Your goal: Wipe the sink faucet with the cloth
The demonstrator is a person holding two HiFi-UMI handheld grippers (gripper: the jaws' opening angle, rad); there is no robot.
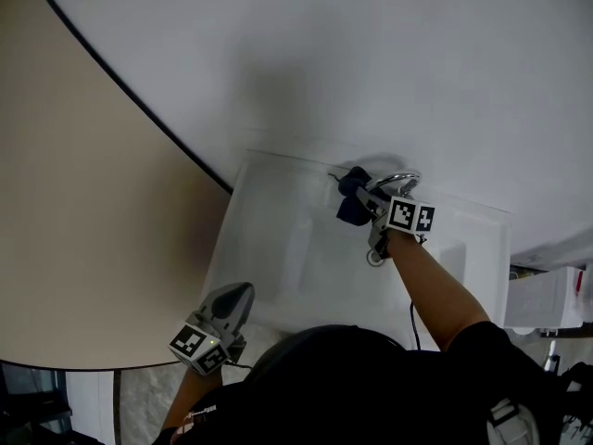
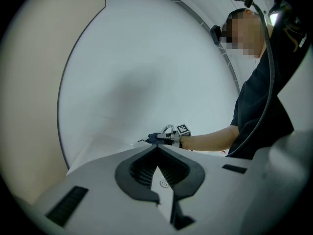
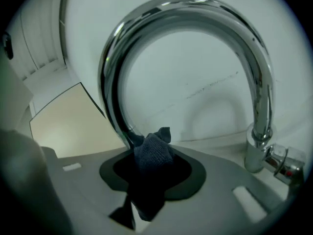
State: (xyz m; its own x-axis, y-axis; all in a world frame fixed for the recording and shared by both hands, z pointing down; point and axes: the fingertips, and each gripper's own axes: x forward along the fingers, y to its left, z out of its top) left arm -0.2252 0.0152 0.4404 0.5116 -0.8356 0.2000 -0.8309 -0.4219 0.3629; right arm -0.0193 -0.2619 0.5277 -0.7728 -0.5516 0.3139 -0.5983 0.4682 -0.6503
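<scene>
The right tongs [image 1: 366, 197], just right of centre in the head view, are clamped on a dark blue cloth [image 3: 152, 153]. The cloth's bunched tip lies against the arched chrome spout of the faucet [image 3: 195, 13], which stands at the far edge of the white sink [image 1: 278, 248]. The left tongs [image 1: 243, 293], at the lower left by the sink's near rim, are closed and empty, well apart from the faucet.

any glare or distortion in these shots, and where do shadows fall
Right gripper view: fisheye with dark corners, bright glare streaks along the chrome faucet, the cloth murky. Left gripper view: same round vignette, dim flat light. Head view: a soft shadow on the white surface beyond the sink.
</scene>
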